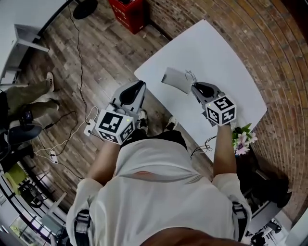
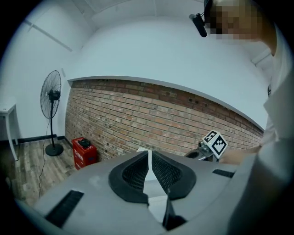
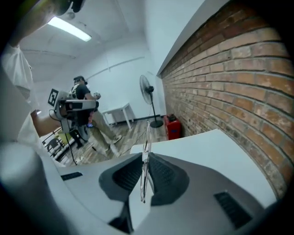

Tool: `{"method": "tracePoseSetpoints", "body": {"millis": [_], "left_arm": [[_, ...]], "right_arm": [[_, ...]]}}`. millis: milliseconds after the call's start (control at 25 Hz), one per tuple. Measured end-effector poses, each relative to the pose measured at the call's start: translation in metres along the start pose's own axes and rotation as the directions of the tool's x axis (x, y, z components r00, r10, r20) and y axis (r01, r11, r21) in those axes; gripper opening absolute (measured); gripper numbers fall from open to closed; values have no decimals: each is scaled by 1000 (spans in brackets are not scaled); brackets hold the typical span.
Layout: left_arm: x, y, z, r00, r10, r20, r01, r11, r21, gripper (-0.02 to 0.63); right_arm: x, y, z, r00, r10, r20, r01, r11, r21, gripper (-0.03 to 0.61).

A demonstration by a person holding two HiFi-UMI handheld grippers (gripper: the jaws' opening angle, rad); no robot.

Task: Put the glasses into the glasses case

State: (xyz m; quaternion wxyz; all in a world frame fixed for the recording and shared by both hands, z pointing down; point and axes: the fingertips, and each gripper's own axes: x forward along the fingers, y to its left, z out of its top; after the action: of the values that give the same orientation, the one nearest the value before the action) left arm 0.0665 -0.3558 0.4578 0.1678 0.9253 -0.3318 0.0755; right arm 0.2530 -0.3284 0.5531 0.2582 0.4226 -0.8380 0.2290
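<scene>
A grey glasses case (image 1: 175,80) lies on the white table (image 1: 216,53) near its front-left edge. My right gripper (image 1: 198,88) hovers just right of the case, shut on thin wire-framed glasses (image 3: 146,151). The glasses stand edge-on between its pads and stick out past the tips (image 1: 190,76). My left gripper (image 1: 136,91) hangs over the wooden floor just off the table's left edge, apart from the case. Its pads (image 2: 167,172) nearly meet and nothing is between them. From the left gripper view the right gripper's marker cube (image 2: 215,143) shows, but the case does not.
A small bunch of flowers (image 1: 242,139) sits at the table's near right corner. A brick wall (image 1: 269,43) runs behind the table. On the floor are a red crate (image 1: 127,12), a fan base (image 1: 85,7) and cables (image 1: 79,72). Another person (image 1: 29,96) stands at the left.
</scene>
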Motion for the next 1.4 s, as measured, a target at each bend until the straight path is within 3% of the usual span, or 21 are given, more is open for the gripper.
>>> {"method": "tracePoseSetpoints", "body": {"millis": [120,240,480,640,840,1160,1400], "left_arm": [[0,1,-3,1000,19,-7,-19,1000,-16,32],[-5,5,-7,999,32,-10,-32,999,-25,32],[-14,22,-18,997,79,-25,-80,995,-58,32],[-18,33,-22,995,91,-34,-93,993,-67,32],[-23,40,-26,993,111,-41,-114,991,-73,32],[-24,46,-29,992,119,-50,-123,989,-78,32],[-21,43,-30,993,108,-57,-112,991,-74,32]], "right_arm": [[29,-1,-14,988,93,-120,-99,994,-45,94],[56,0,-31,959,150,-240,-170,983,-66,94],[106,-3,-73,856,213,-470,-289,952,-95,94],[124,-5,-88,787,240,-569,-349,933,-90,94],[140,-10,-101,733,206,-648,-369,921,-123,94],[146,-10,-120,704,201,-682,-366,925,-105,95],[147,-12,-110,745,178,-644,-330,936,-124,129]]}}
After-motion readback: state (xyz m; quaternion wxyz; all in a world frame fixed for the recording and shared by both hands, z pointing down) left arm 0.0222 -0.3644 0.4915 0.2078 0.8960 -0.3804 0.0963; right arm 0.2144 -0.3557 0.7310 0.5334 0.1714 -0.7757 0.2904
